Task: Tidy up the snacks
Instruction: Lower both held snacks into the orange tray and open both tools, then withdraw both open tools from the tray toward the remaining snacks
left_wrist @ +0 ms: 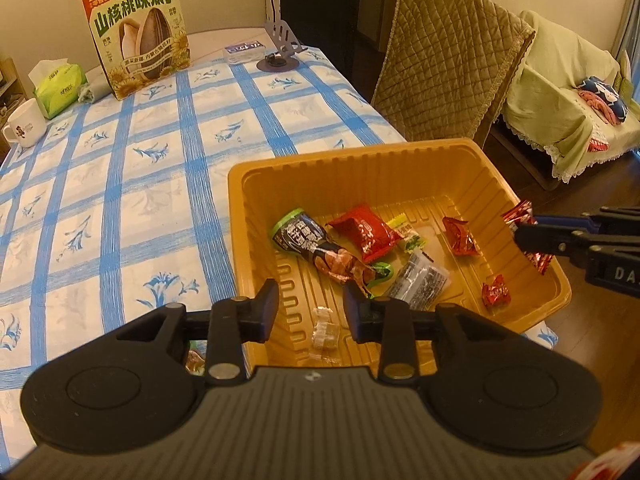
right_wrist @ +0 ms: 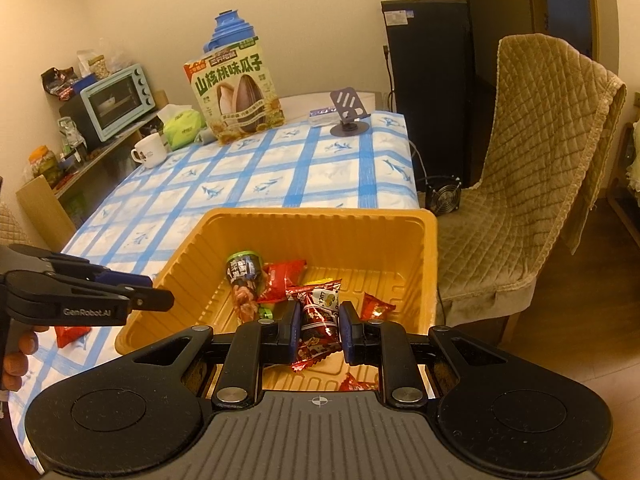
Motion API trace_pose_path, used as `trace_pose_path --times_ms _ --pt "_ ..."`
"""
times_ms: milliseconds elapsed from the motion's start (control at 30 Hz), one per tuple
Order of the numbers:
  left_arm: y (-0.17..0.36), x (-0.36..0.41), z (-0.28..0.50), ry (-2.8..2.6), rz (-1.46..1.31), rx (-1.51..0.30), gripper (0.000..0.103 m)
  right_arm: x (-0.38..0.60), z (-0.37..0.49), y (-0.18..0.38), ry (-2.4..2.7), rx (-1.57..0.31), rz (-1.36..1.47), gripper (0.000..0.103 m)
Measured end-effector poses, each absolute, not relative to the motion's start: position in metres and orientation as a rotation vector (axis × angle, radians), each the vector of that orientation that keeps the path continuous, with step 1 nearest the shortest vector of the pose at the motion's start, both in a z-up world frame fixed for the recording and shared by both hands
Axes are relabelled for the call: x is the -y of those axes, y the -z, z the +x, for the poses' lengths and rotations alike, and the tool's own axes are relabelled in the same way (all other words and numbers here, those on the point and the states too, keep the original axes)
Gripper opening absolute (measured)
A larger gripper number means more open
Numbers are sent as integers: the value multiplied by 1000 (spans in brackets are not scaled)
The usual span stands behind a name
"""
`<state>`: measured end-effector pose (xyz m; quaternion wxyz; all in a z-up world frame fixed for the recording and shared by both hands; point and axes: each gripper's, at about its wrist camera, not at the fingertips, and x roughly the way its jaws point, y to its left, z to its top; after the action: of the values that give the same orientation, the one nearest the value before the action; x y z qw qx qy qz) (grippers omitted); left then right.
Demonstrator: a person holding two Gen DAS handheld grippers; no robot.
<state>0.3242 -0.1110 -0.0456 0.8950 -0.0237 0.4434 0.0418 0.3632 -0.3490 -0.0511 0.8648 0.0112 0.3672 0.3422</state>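
An orange plastic tray stands on the checked tablecloth and holds several snack packets: a dark nut packet, a red packet, small red candies and a grey sachet. My right gripper is shut on a red-brown snack packet and holds it above the tray's near right side. My left gripper is open and empty over the tray's near left edge; in the right wrist view it hovers beside the tray.
A large sunflower-seed box, tissue pack, white mug and phone stand sit at the table's far end. A red packet lies on the cloth left of the tray. A quilted chair stands to the right.
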Motion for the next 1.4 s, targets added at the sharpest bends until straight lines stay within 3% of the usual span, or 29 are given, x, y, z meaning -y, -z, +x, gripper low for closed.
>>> trace_pose_path --times_ms 733,1033,1100,1167,1400 --pt "39 103 343 -102 -56 -908 33 309 418 70 -640 -805 27 21" --pt "43 100 335 -97 -72 -918 42 311 423 71 -620 -806 36 24" --pt "43 101 331 -93 -78 -919 47 315 418 71 -621 -814 38 33" --pt "42 101 326 -91 -82 -915 50 322 412 70 -621 -811 57 58" --pt "30 106 308 -70 -90 -884 62 341 390 56 -637 -807 64 72"
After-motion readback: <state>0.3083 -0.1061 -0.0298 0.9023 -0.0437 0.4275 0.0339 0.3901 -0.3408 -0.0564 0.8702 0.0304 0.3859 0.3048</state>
